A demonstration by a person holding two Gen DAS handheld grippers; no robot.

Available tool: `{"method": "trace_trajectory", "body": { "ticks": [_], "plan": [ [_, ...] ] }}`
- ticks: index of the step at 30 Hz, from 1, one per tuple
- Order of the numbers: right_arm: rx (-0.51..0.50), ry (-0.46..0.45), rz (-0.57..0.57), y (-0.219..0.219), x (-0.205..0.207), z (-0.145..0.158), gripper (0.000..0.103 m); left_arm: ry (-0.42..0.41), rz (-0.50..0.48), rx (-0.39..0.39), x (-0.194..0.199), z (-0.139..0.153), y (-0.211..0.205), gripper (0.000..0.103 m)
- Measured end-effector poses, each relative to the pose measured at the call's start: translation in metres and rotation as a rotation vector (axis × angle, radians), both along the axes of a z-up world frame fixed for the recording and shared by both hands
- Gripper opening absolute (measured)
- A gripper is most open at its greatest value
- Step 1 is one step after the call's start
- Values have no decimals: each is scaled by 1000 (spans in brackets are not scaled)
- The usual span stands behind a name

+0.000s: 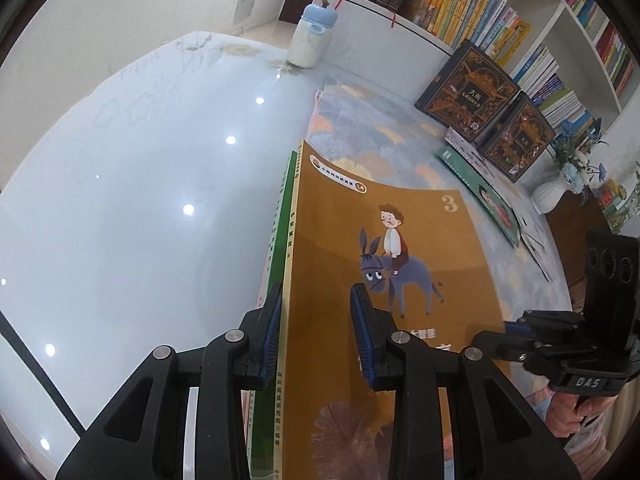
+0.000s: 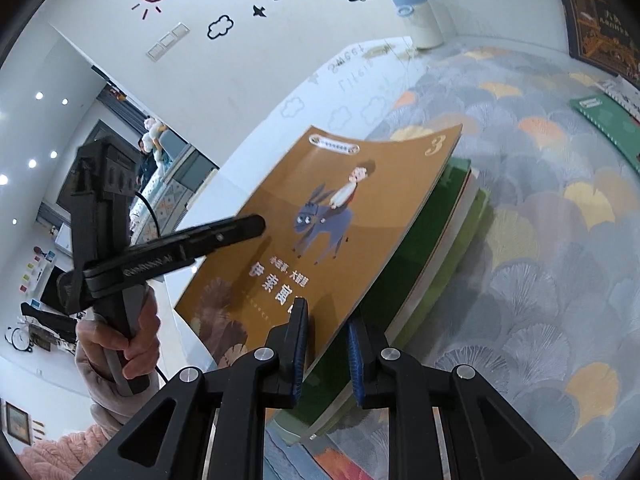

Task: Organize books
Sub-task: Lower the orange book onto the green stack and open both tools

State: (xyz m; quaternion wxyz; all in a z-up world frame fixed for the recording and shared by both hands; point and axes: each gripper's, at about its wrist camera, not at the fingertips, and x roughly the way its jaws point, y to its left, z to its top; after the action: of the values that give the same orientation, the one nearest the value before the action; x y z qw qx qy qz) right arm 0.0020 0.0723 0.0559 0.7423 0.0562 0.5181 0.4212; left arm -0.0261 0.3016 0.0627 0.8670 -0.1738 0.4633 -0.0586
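Note:
A stack of thin books is held between both grippers, tilted over the edge of the patterned cloth (image 2: 540, 240). On top lies an orange-brown book (image 1: 400, 220) (image 2: 360, 184) showing a boy on a donkey and a "3". Green books (image 1: 280, 248) (image 2: 452, 216) lie beneath it. My left gripper (image 1: 316, 300) is shut on the stack's spine side, one pad on the orange cover and one under the green books. My right gripper (image 2: 326, 316) is shut on the opposite edge. The left gripper (image 2: 224, 232) and the right gripper (image 1: 520, 332) each show in the other's view.
A blue-lidded bottle (image 1: 312, 36) (image 2: 420, 16) stands at the table's far end. Dark ornate boxed sets (image 1: 468, 88) lean against a full bookshelf (image 1: 480, 8). A green book (image 1: 480, 188) (image 2: 608, 120) lies on the cloth near a white vase (image 1: 552, 196). Glossy tabletop (image 1: 120, 200) spreads left.

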Motion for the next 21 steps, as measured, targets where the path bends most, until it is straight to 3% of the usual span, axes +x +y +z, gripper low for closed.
{"method": "trace_trajectory", "body": {
  "ticks": [7,10,11,15,21],
  "plan": [
    [-1,50,-29,2,3,-12,23,0,15,47,2,1,-2,34],
    [11,65,-43,2,4,-13,25,12,55,86,7,3,-1,56],
    [16,72,-50,2,4,-13,26,14,62,87,8,4,0,58],
    [48,119,-74,-3,4,-15,35,16,90,137,6,10,-5,61],
    [53,141,-96,-21,-3,-13,37,-7,76,164,0,25,-26,67]
  ]
}}
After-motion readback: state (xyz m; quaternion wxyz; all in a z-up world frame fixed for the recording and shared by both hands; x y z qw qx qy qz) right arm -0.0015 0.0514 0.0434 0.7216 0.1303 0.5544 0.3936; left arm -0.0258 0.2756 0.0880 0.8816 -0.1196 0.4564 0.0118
